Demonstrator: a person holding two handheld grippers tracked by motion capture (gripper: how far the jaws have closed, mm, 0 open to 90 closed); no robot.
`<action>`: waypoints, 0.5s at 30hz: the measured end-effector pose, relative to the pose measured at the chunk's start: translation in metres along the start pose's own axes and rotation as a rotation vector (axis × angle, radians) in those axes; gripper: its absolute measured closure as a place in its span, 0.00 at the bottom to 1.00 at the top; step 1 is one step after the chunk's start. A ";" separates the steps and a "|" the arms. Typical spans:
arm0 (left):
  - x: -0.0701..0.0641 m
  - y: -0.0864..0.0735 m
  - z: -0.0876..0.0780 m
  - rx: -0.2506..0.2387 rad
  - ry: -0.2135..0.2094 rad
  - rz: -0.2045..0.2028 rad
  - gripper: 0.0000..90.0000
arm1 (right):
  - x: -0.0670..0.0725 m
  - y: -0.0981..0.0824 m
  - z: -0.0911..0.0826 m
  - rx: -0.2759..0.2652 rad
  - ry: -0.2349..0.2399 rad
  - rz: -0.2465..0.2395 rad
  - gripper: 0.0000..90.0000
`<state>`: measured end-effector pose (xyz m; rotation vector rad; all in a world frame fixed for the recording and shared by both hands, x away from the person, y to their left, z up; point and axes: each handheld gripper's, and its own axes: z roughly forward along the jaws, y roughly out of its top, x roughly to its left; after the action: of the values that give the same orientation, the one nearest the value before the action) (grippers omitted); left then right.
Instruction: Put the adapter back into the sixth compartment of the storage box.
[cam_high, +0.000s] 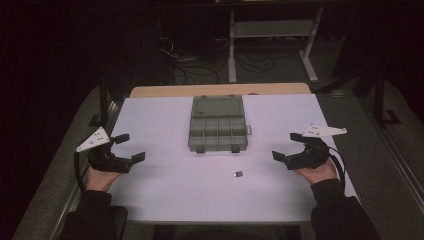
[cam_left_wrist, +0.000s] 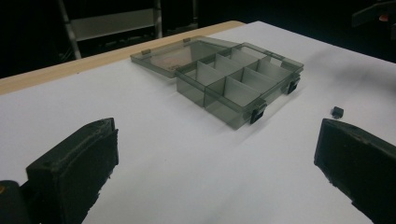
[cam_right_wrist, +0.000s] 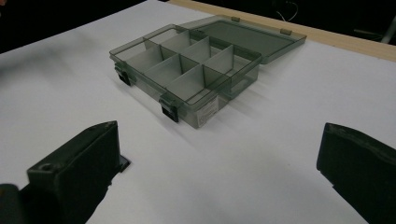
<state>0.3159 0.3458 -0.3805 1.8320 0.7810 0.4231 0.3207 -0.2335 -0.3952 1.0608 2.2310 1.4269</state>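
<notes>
A smoky-grey clear plastic organiser box (cam_high: 218, 131) lies open at the middle of the white table (cam_high: 165, 190), its lid (cam_high: 218, 106) folded back flat. Its divided compartments (cam_left_wrist: 243, 79) look empty, as also seen in the box (cam_right_wrist: 187, 65) from the right gripper view. A small dark piece (cam_high: 239, 174) lies loose on the table in front of the box (cam_left_wrist: 337, 111). My left gripper (cam_high: 131, 147) hovers at the table's left, open, with nothing between the jaws (cam_left_wrist: 217, 135). My right gripper (cam_high: 286, 146) is at the right, open and empty (cam_right_wrist: 219, 140).
A wooden strip (cam_high: 220, 90) runs along the table's far edge. Beyond it the dark floor holds cables (cam_high: 200, 65) and a white metal frame (cam_high: 272, 35). White tabletop surrounds the box on all sides.
</notes>
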 end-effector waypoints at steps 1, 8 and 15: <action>0.000 0.000 0.000 0.003 -0.002 0.000 0.00 | 0.000 0.000 0.000 0.000 0.000 0.000 0.00; 0.000 0.000 0.000 0.000 -0.004 -0.003 0.00 | 0.002 0.000 0.000 0.005 -0.002 -0.010 0.00; -0.001 0.000 0.001 0.015 0.004 0.003 0.00 | 0.002 0.000 -0.001 -0.002 -0.001 -0.009 0.00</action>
<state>0.3160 0.3445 -0.3806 1.8469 0.7864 0.4239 0.3185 -0.2324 -0.3947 1.0487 2.2307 1.4245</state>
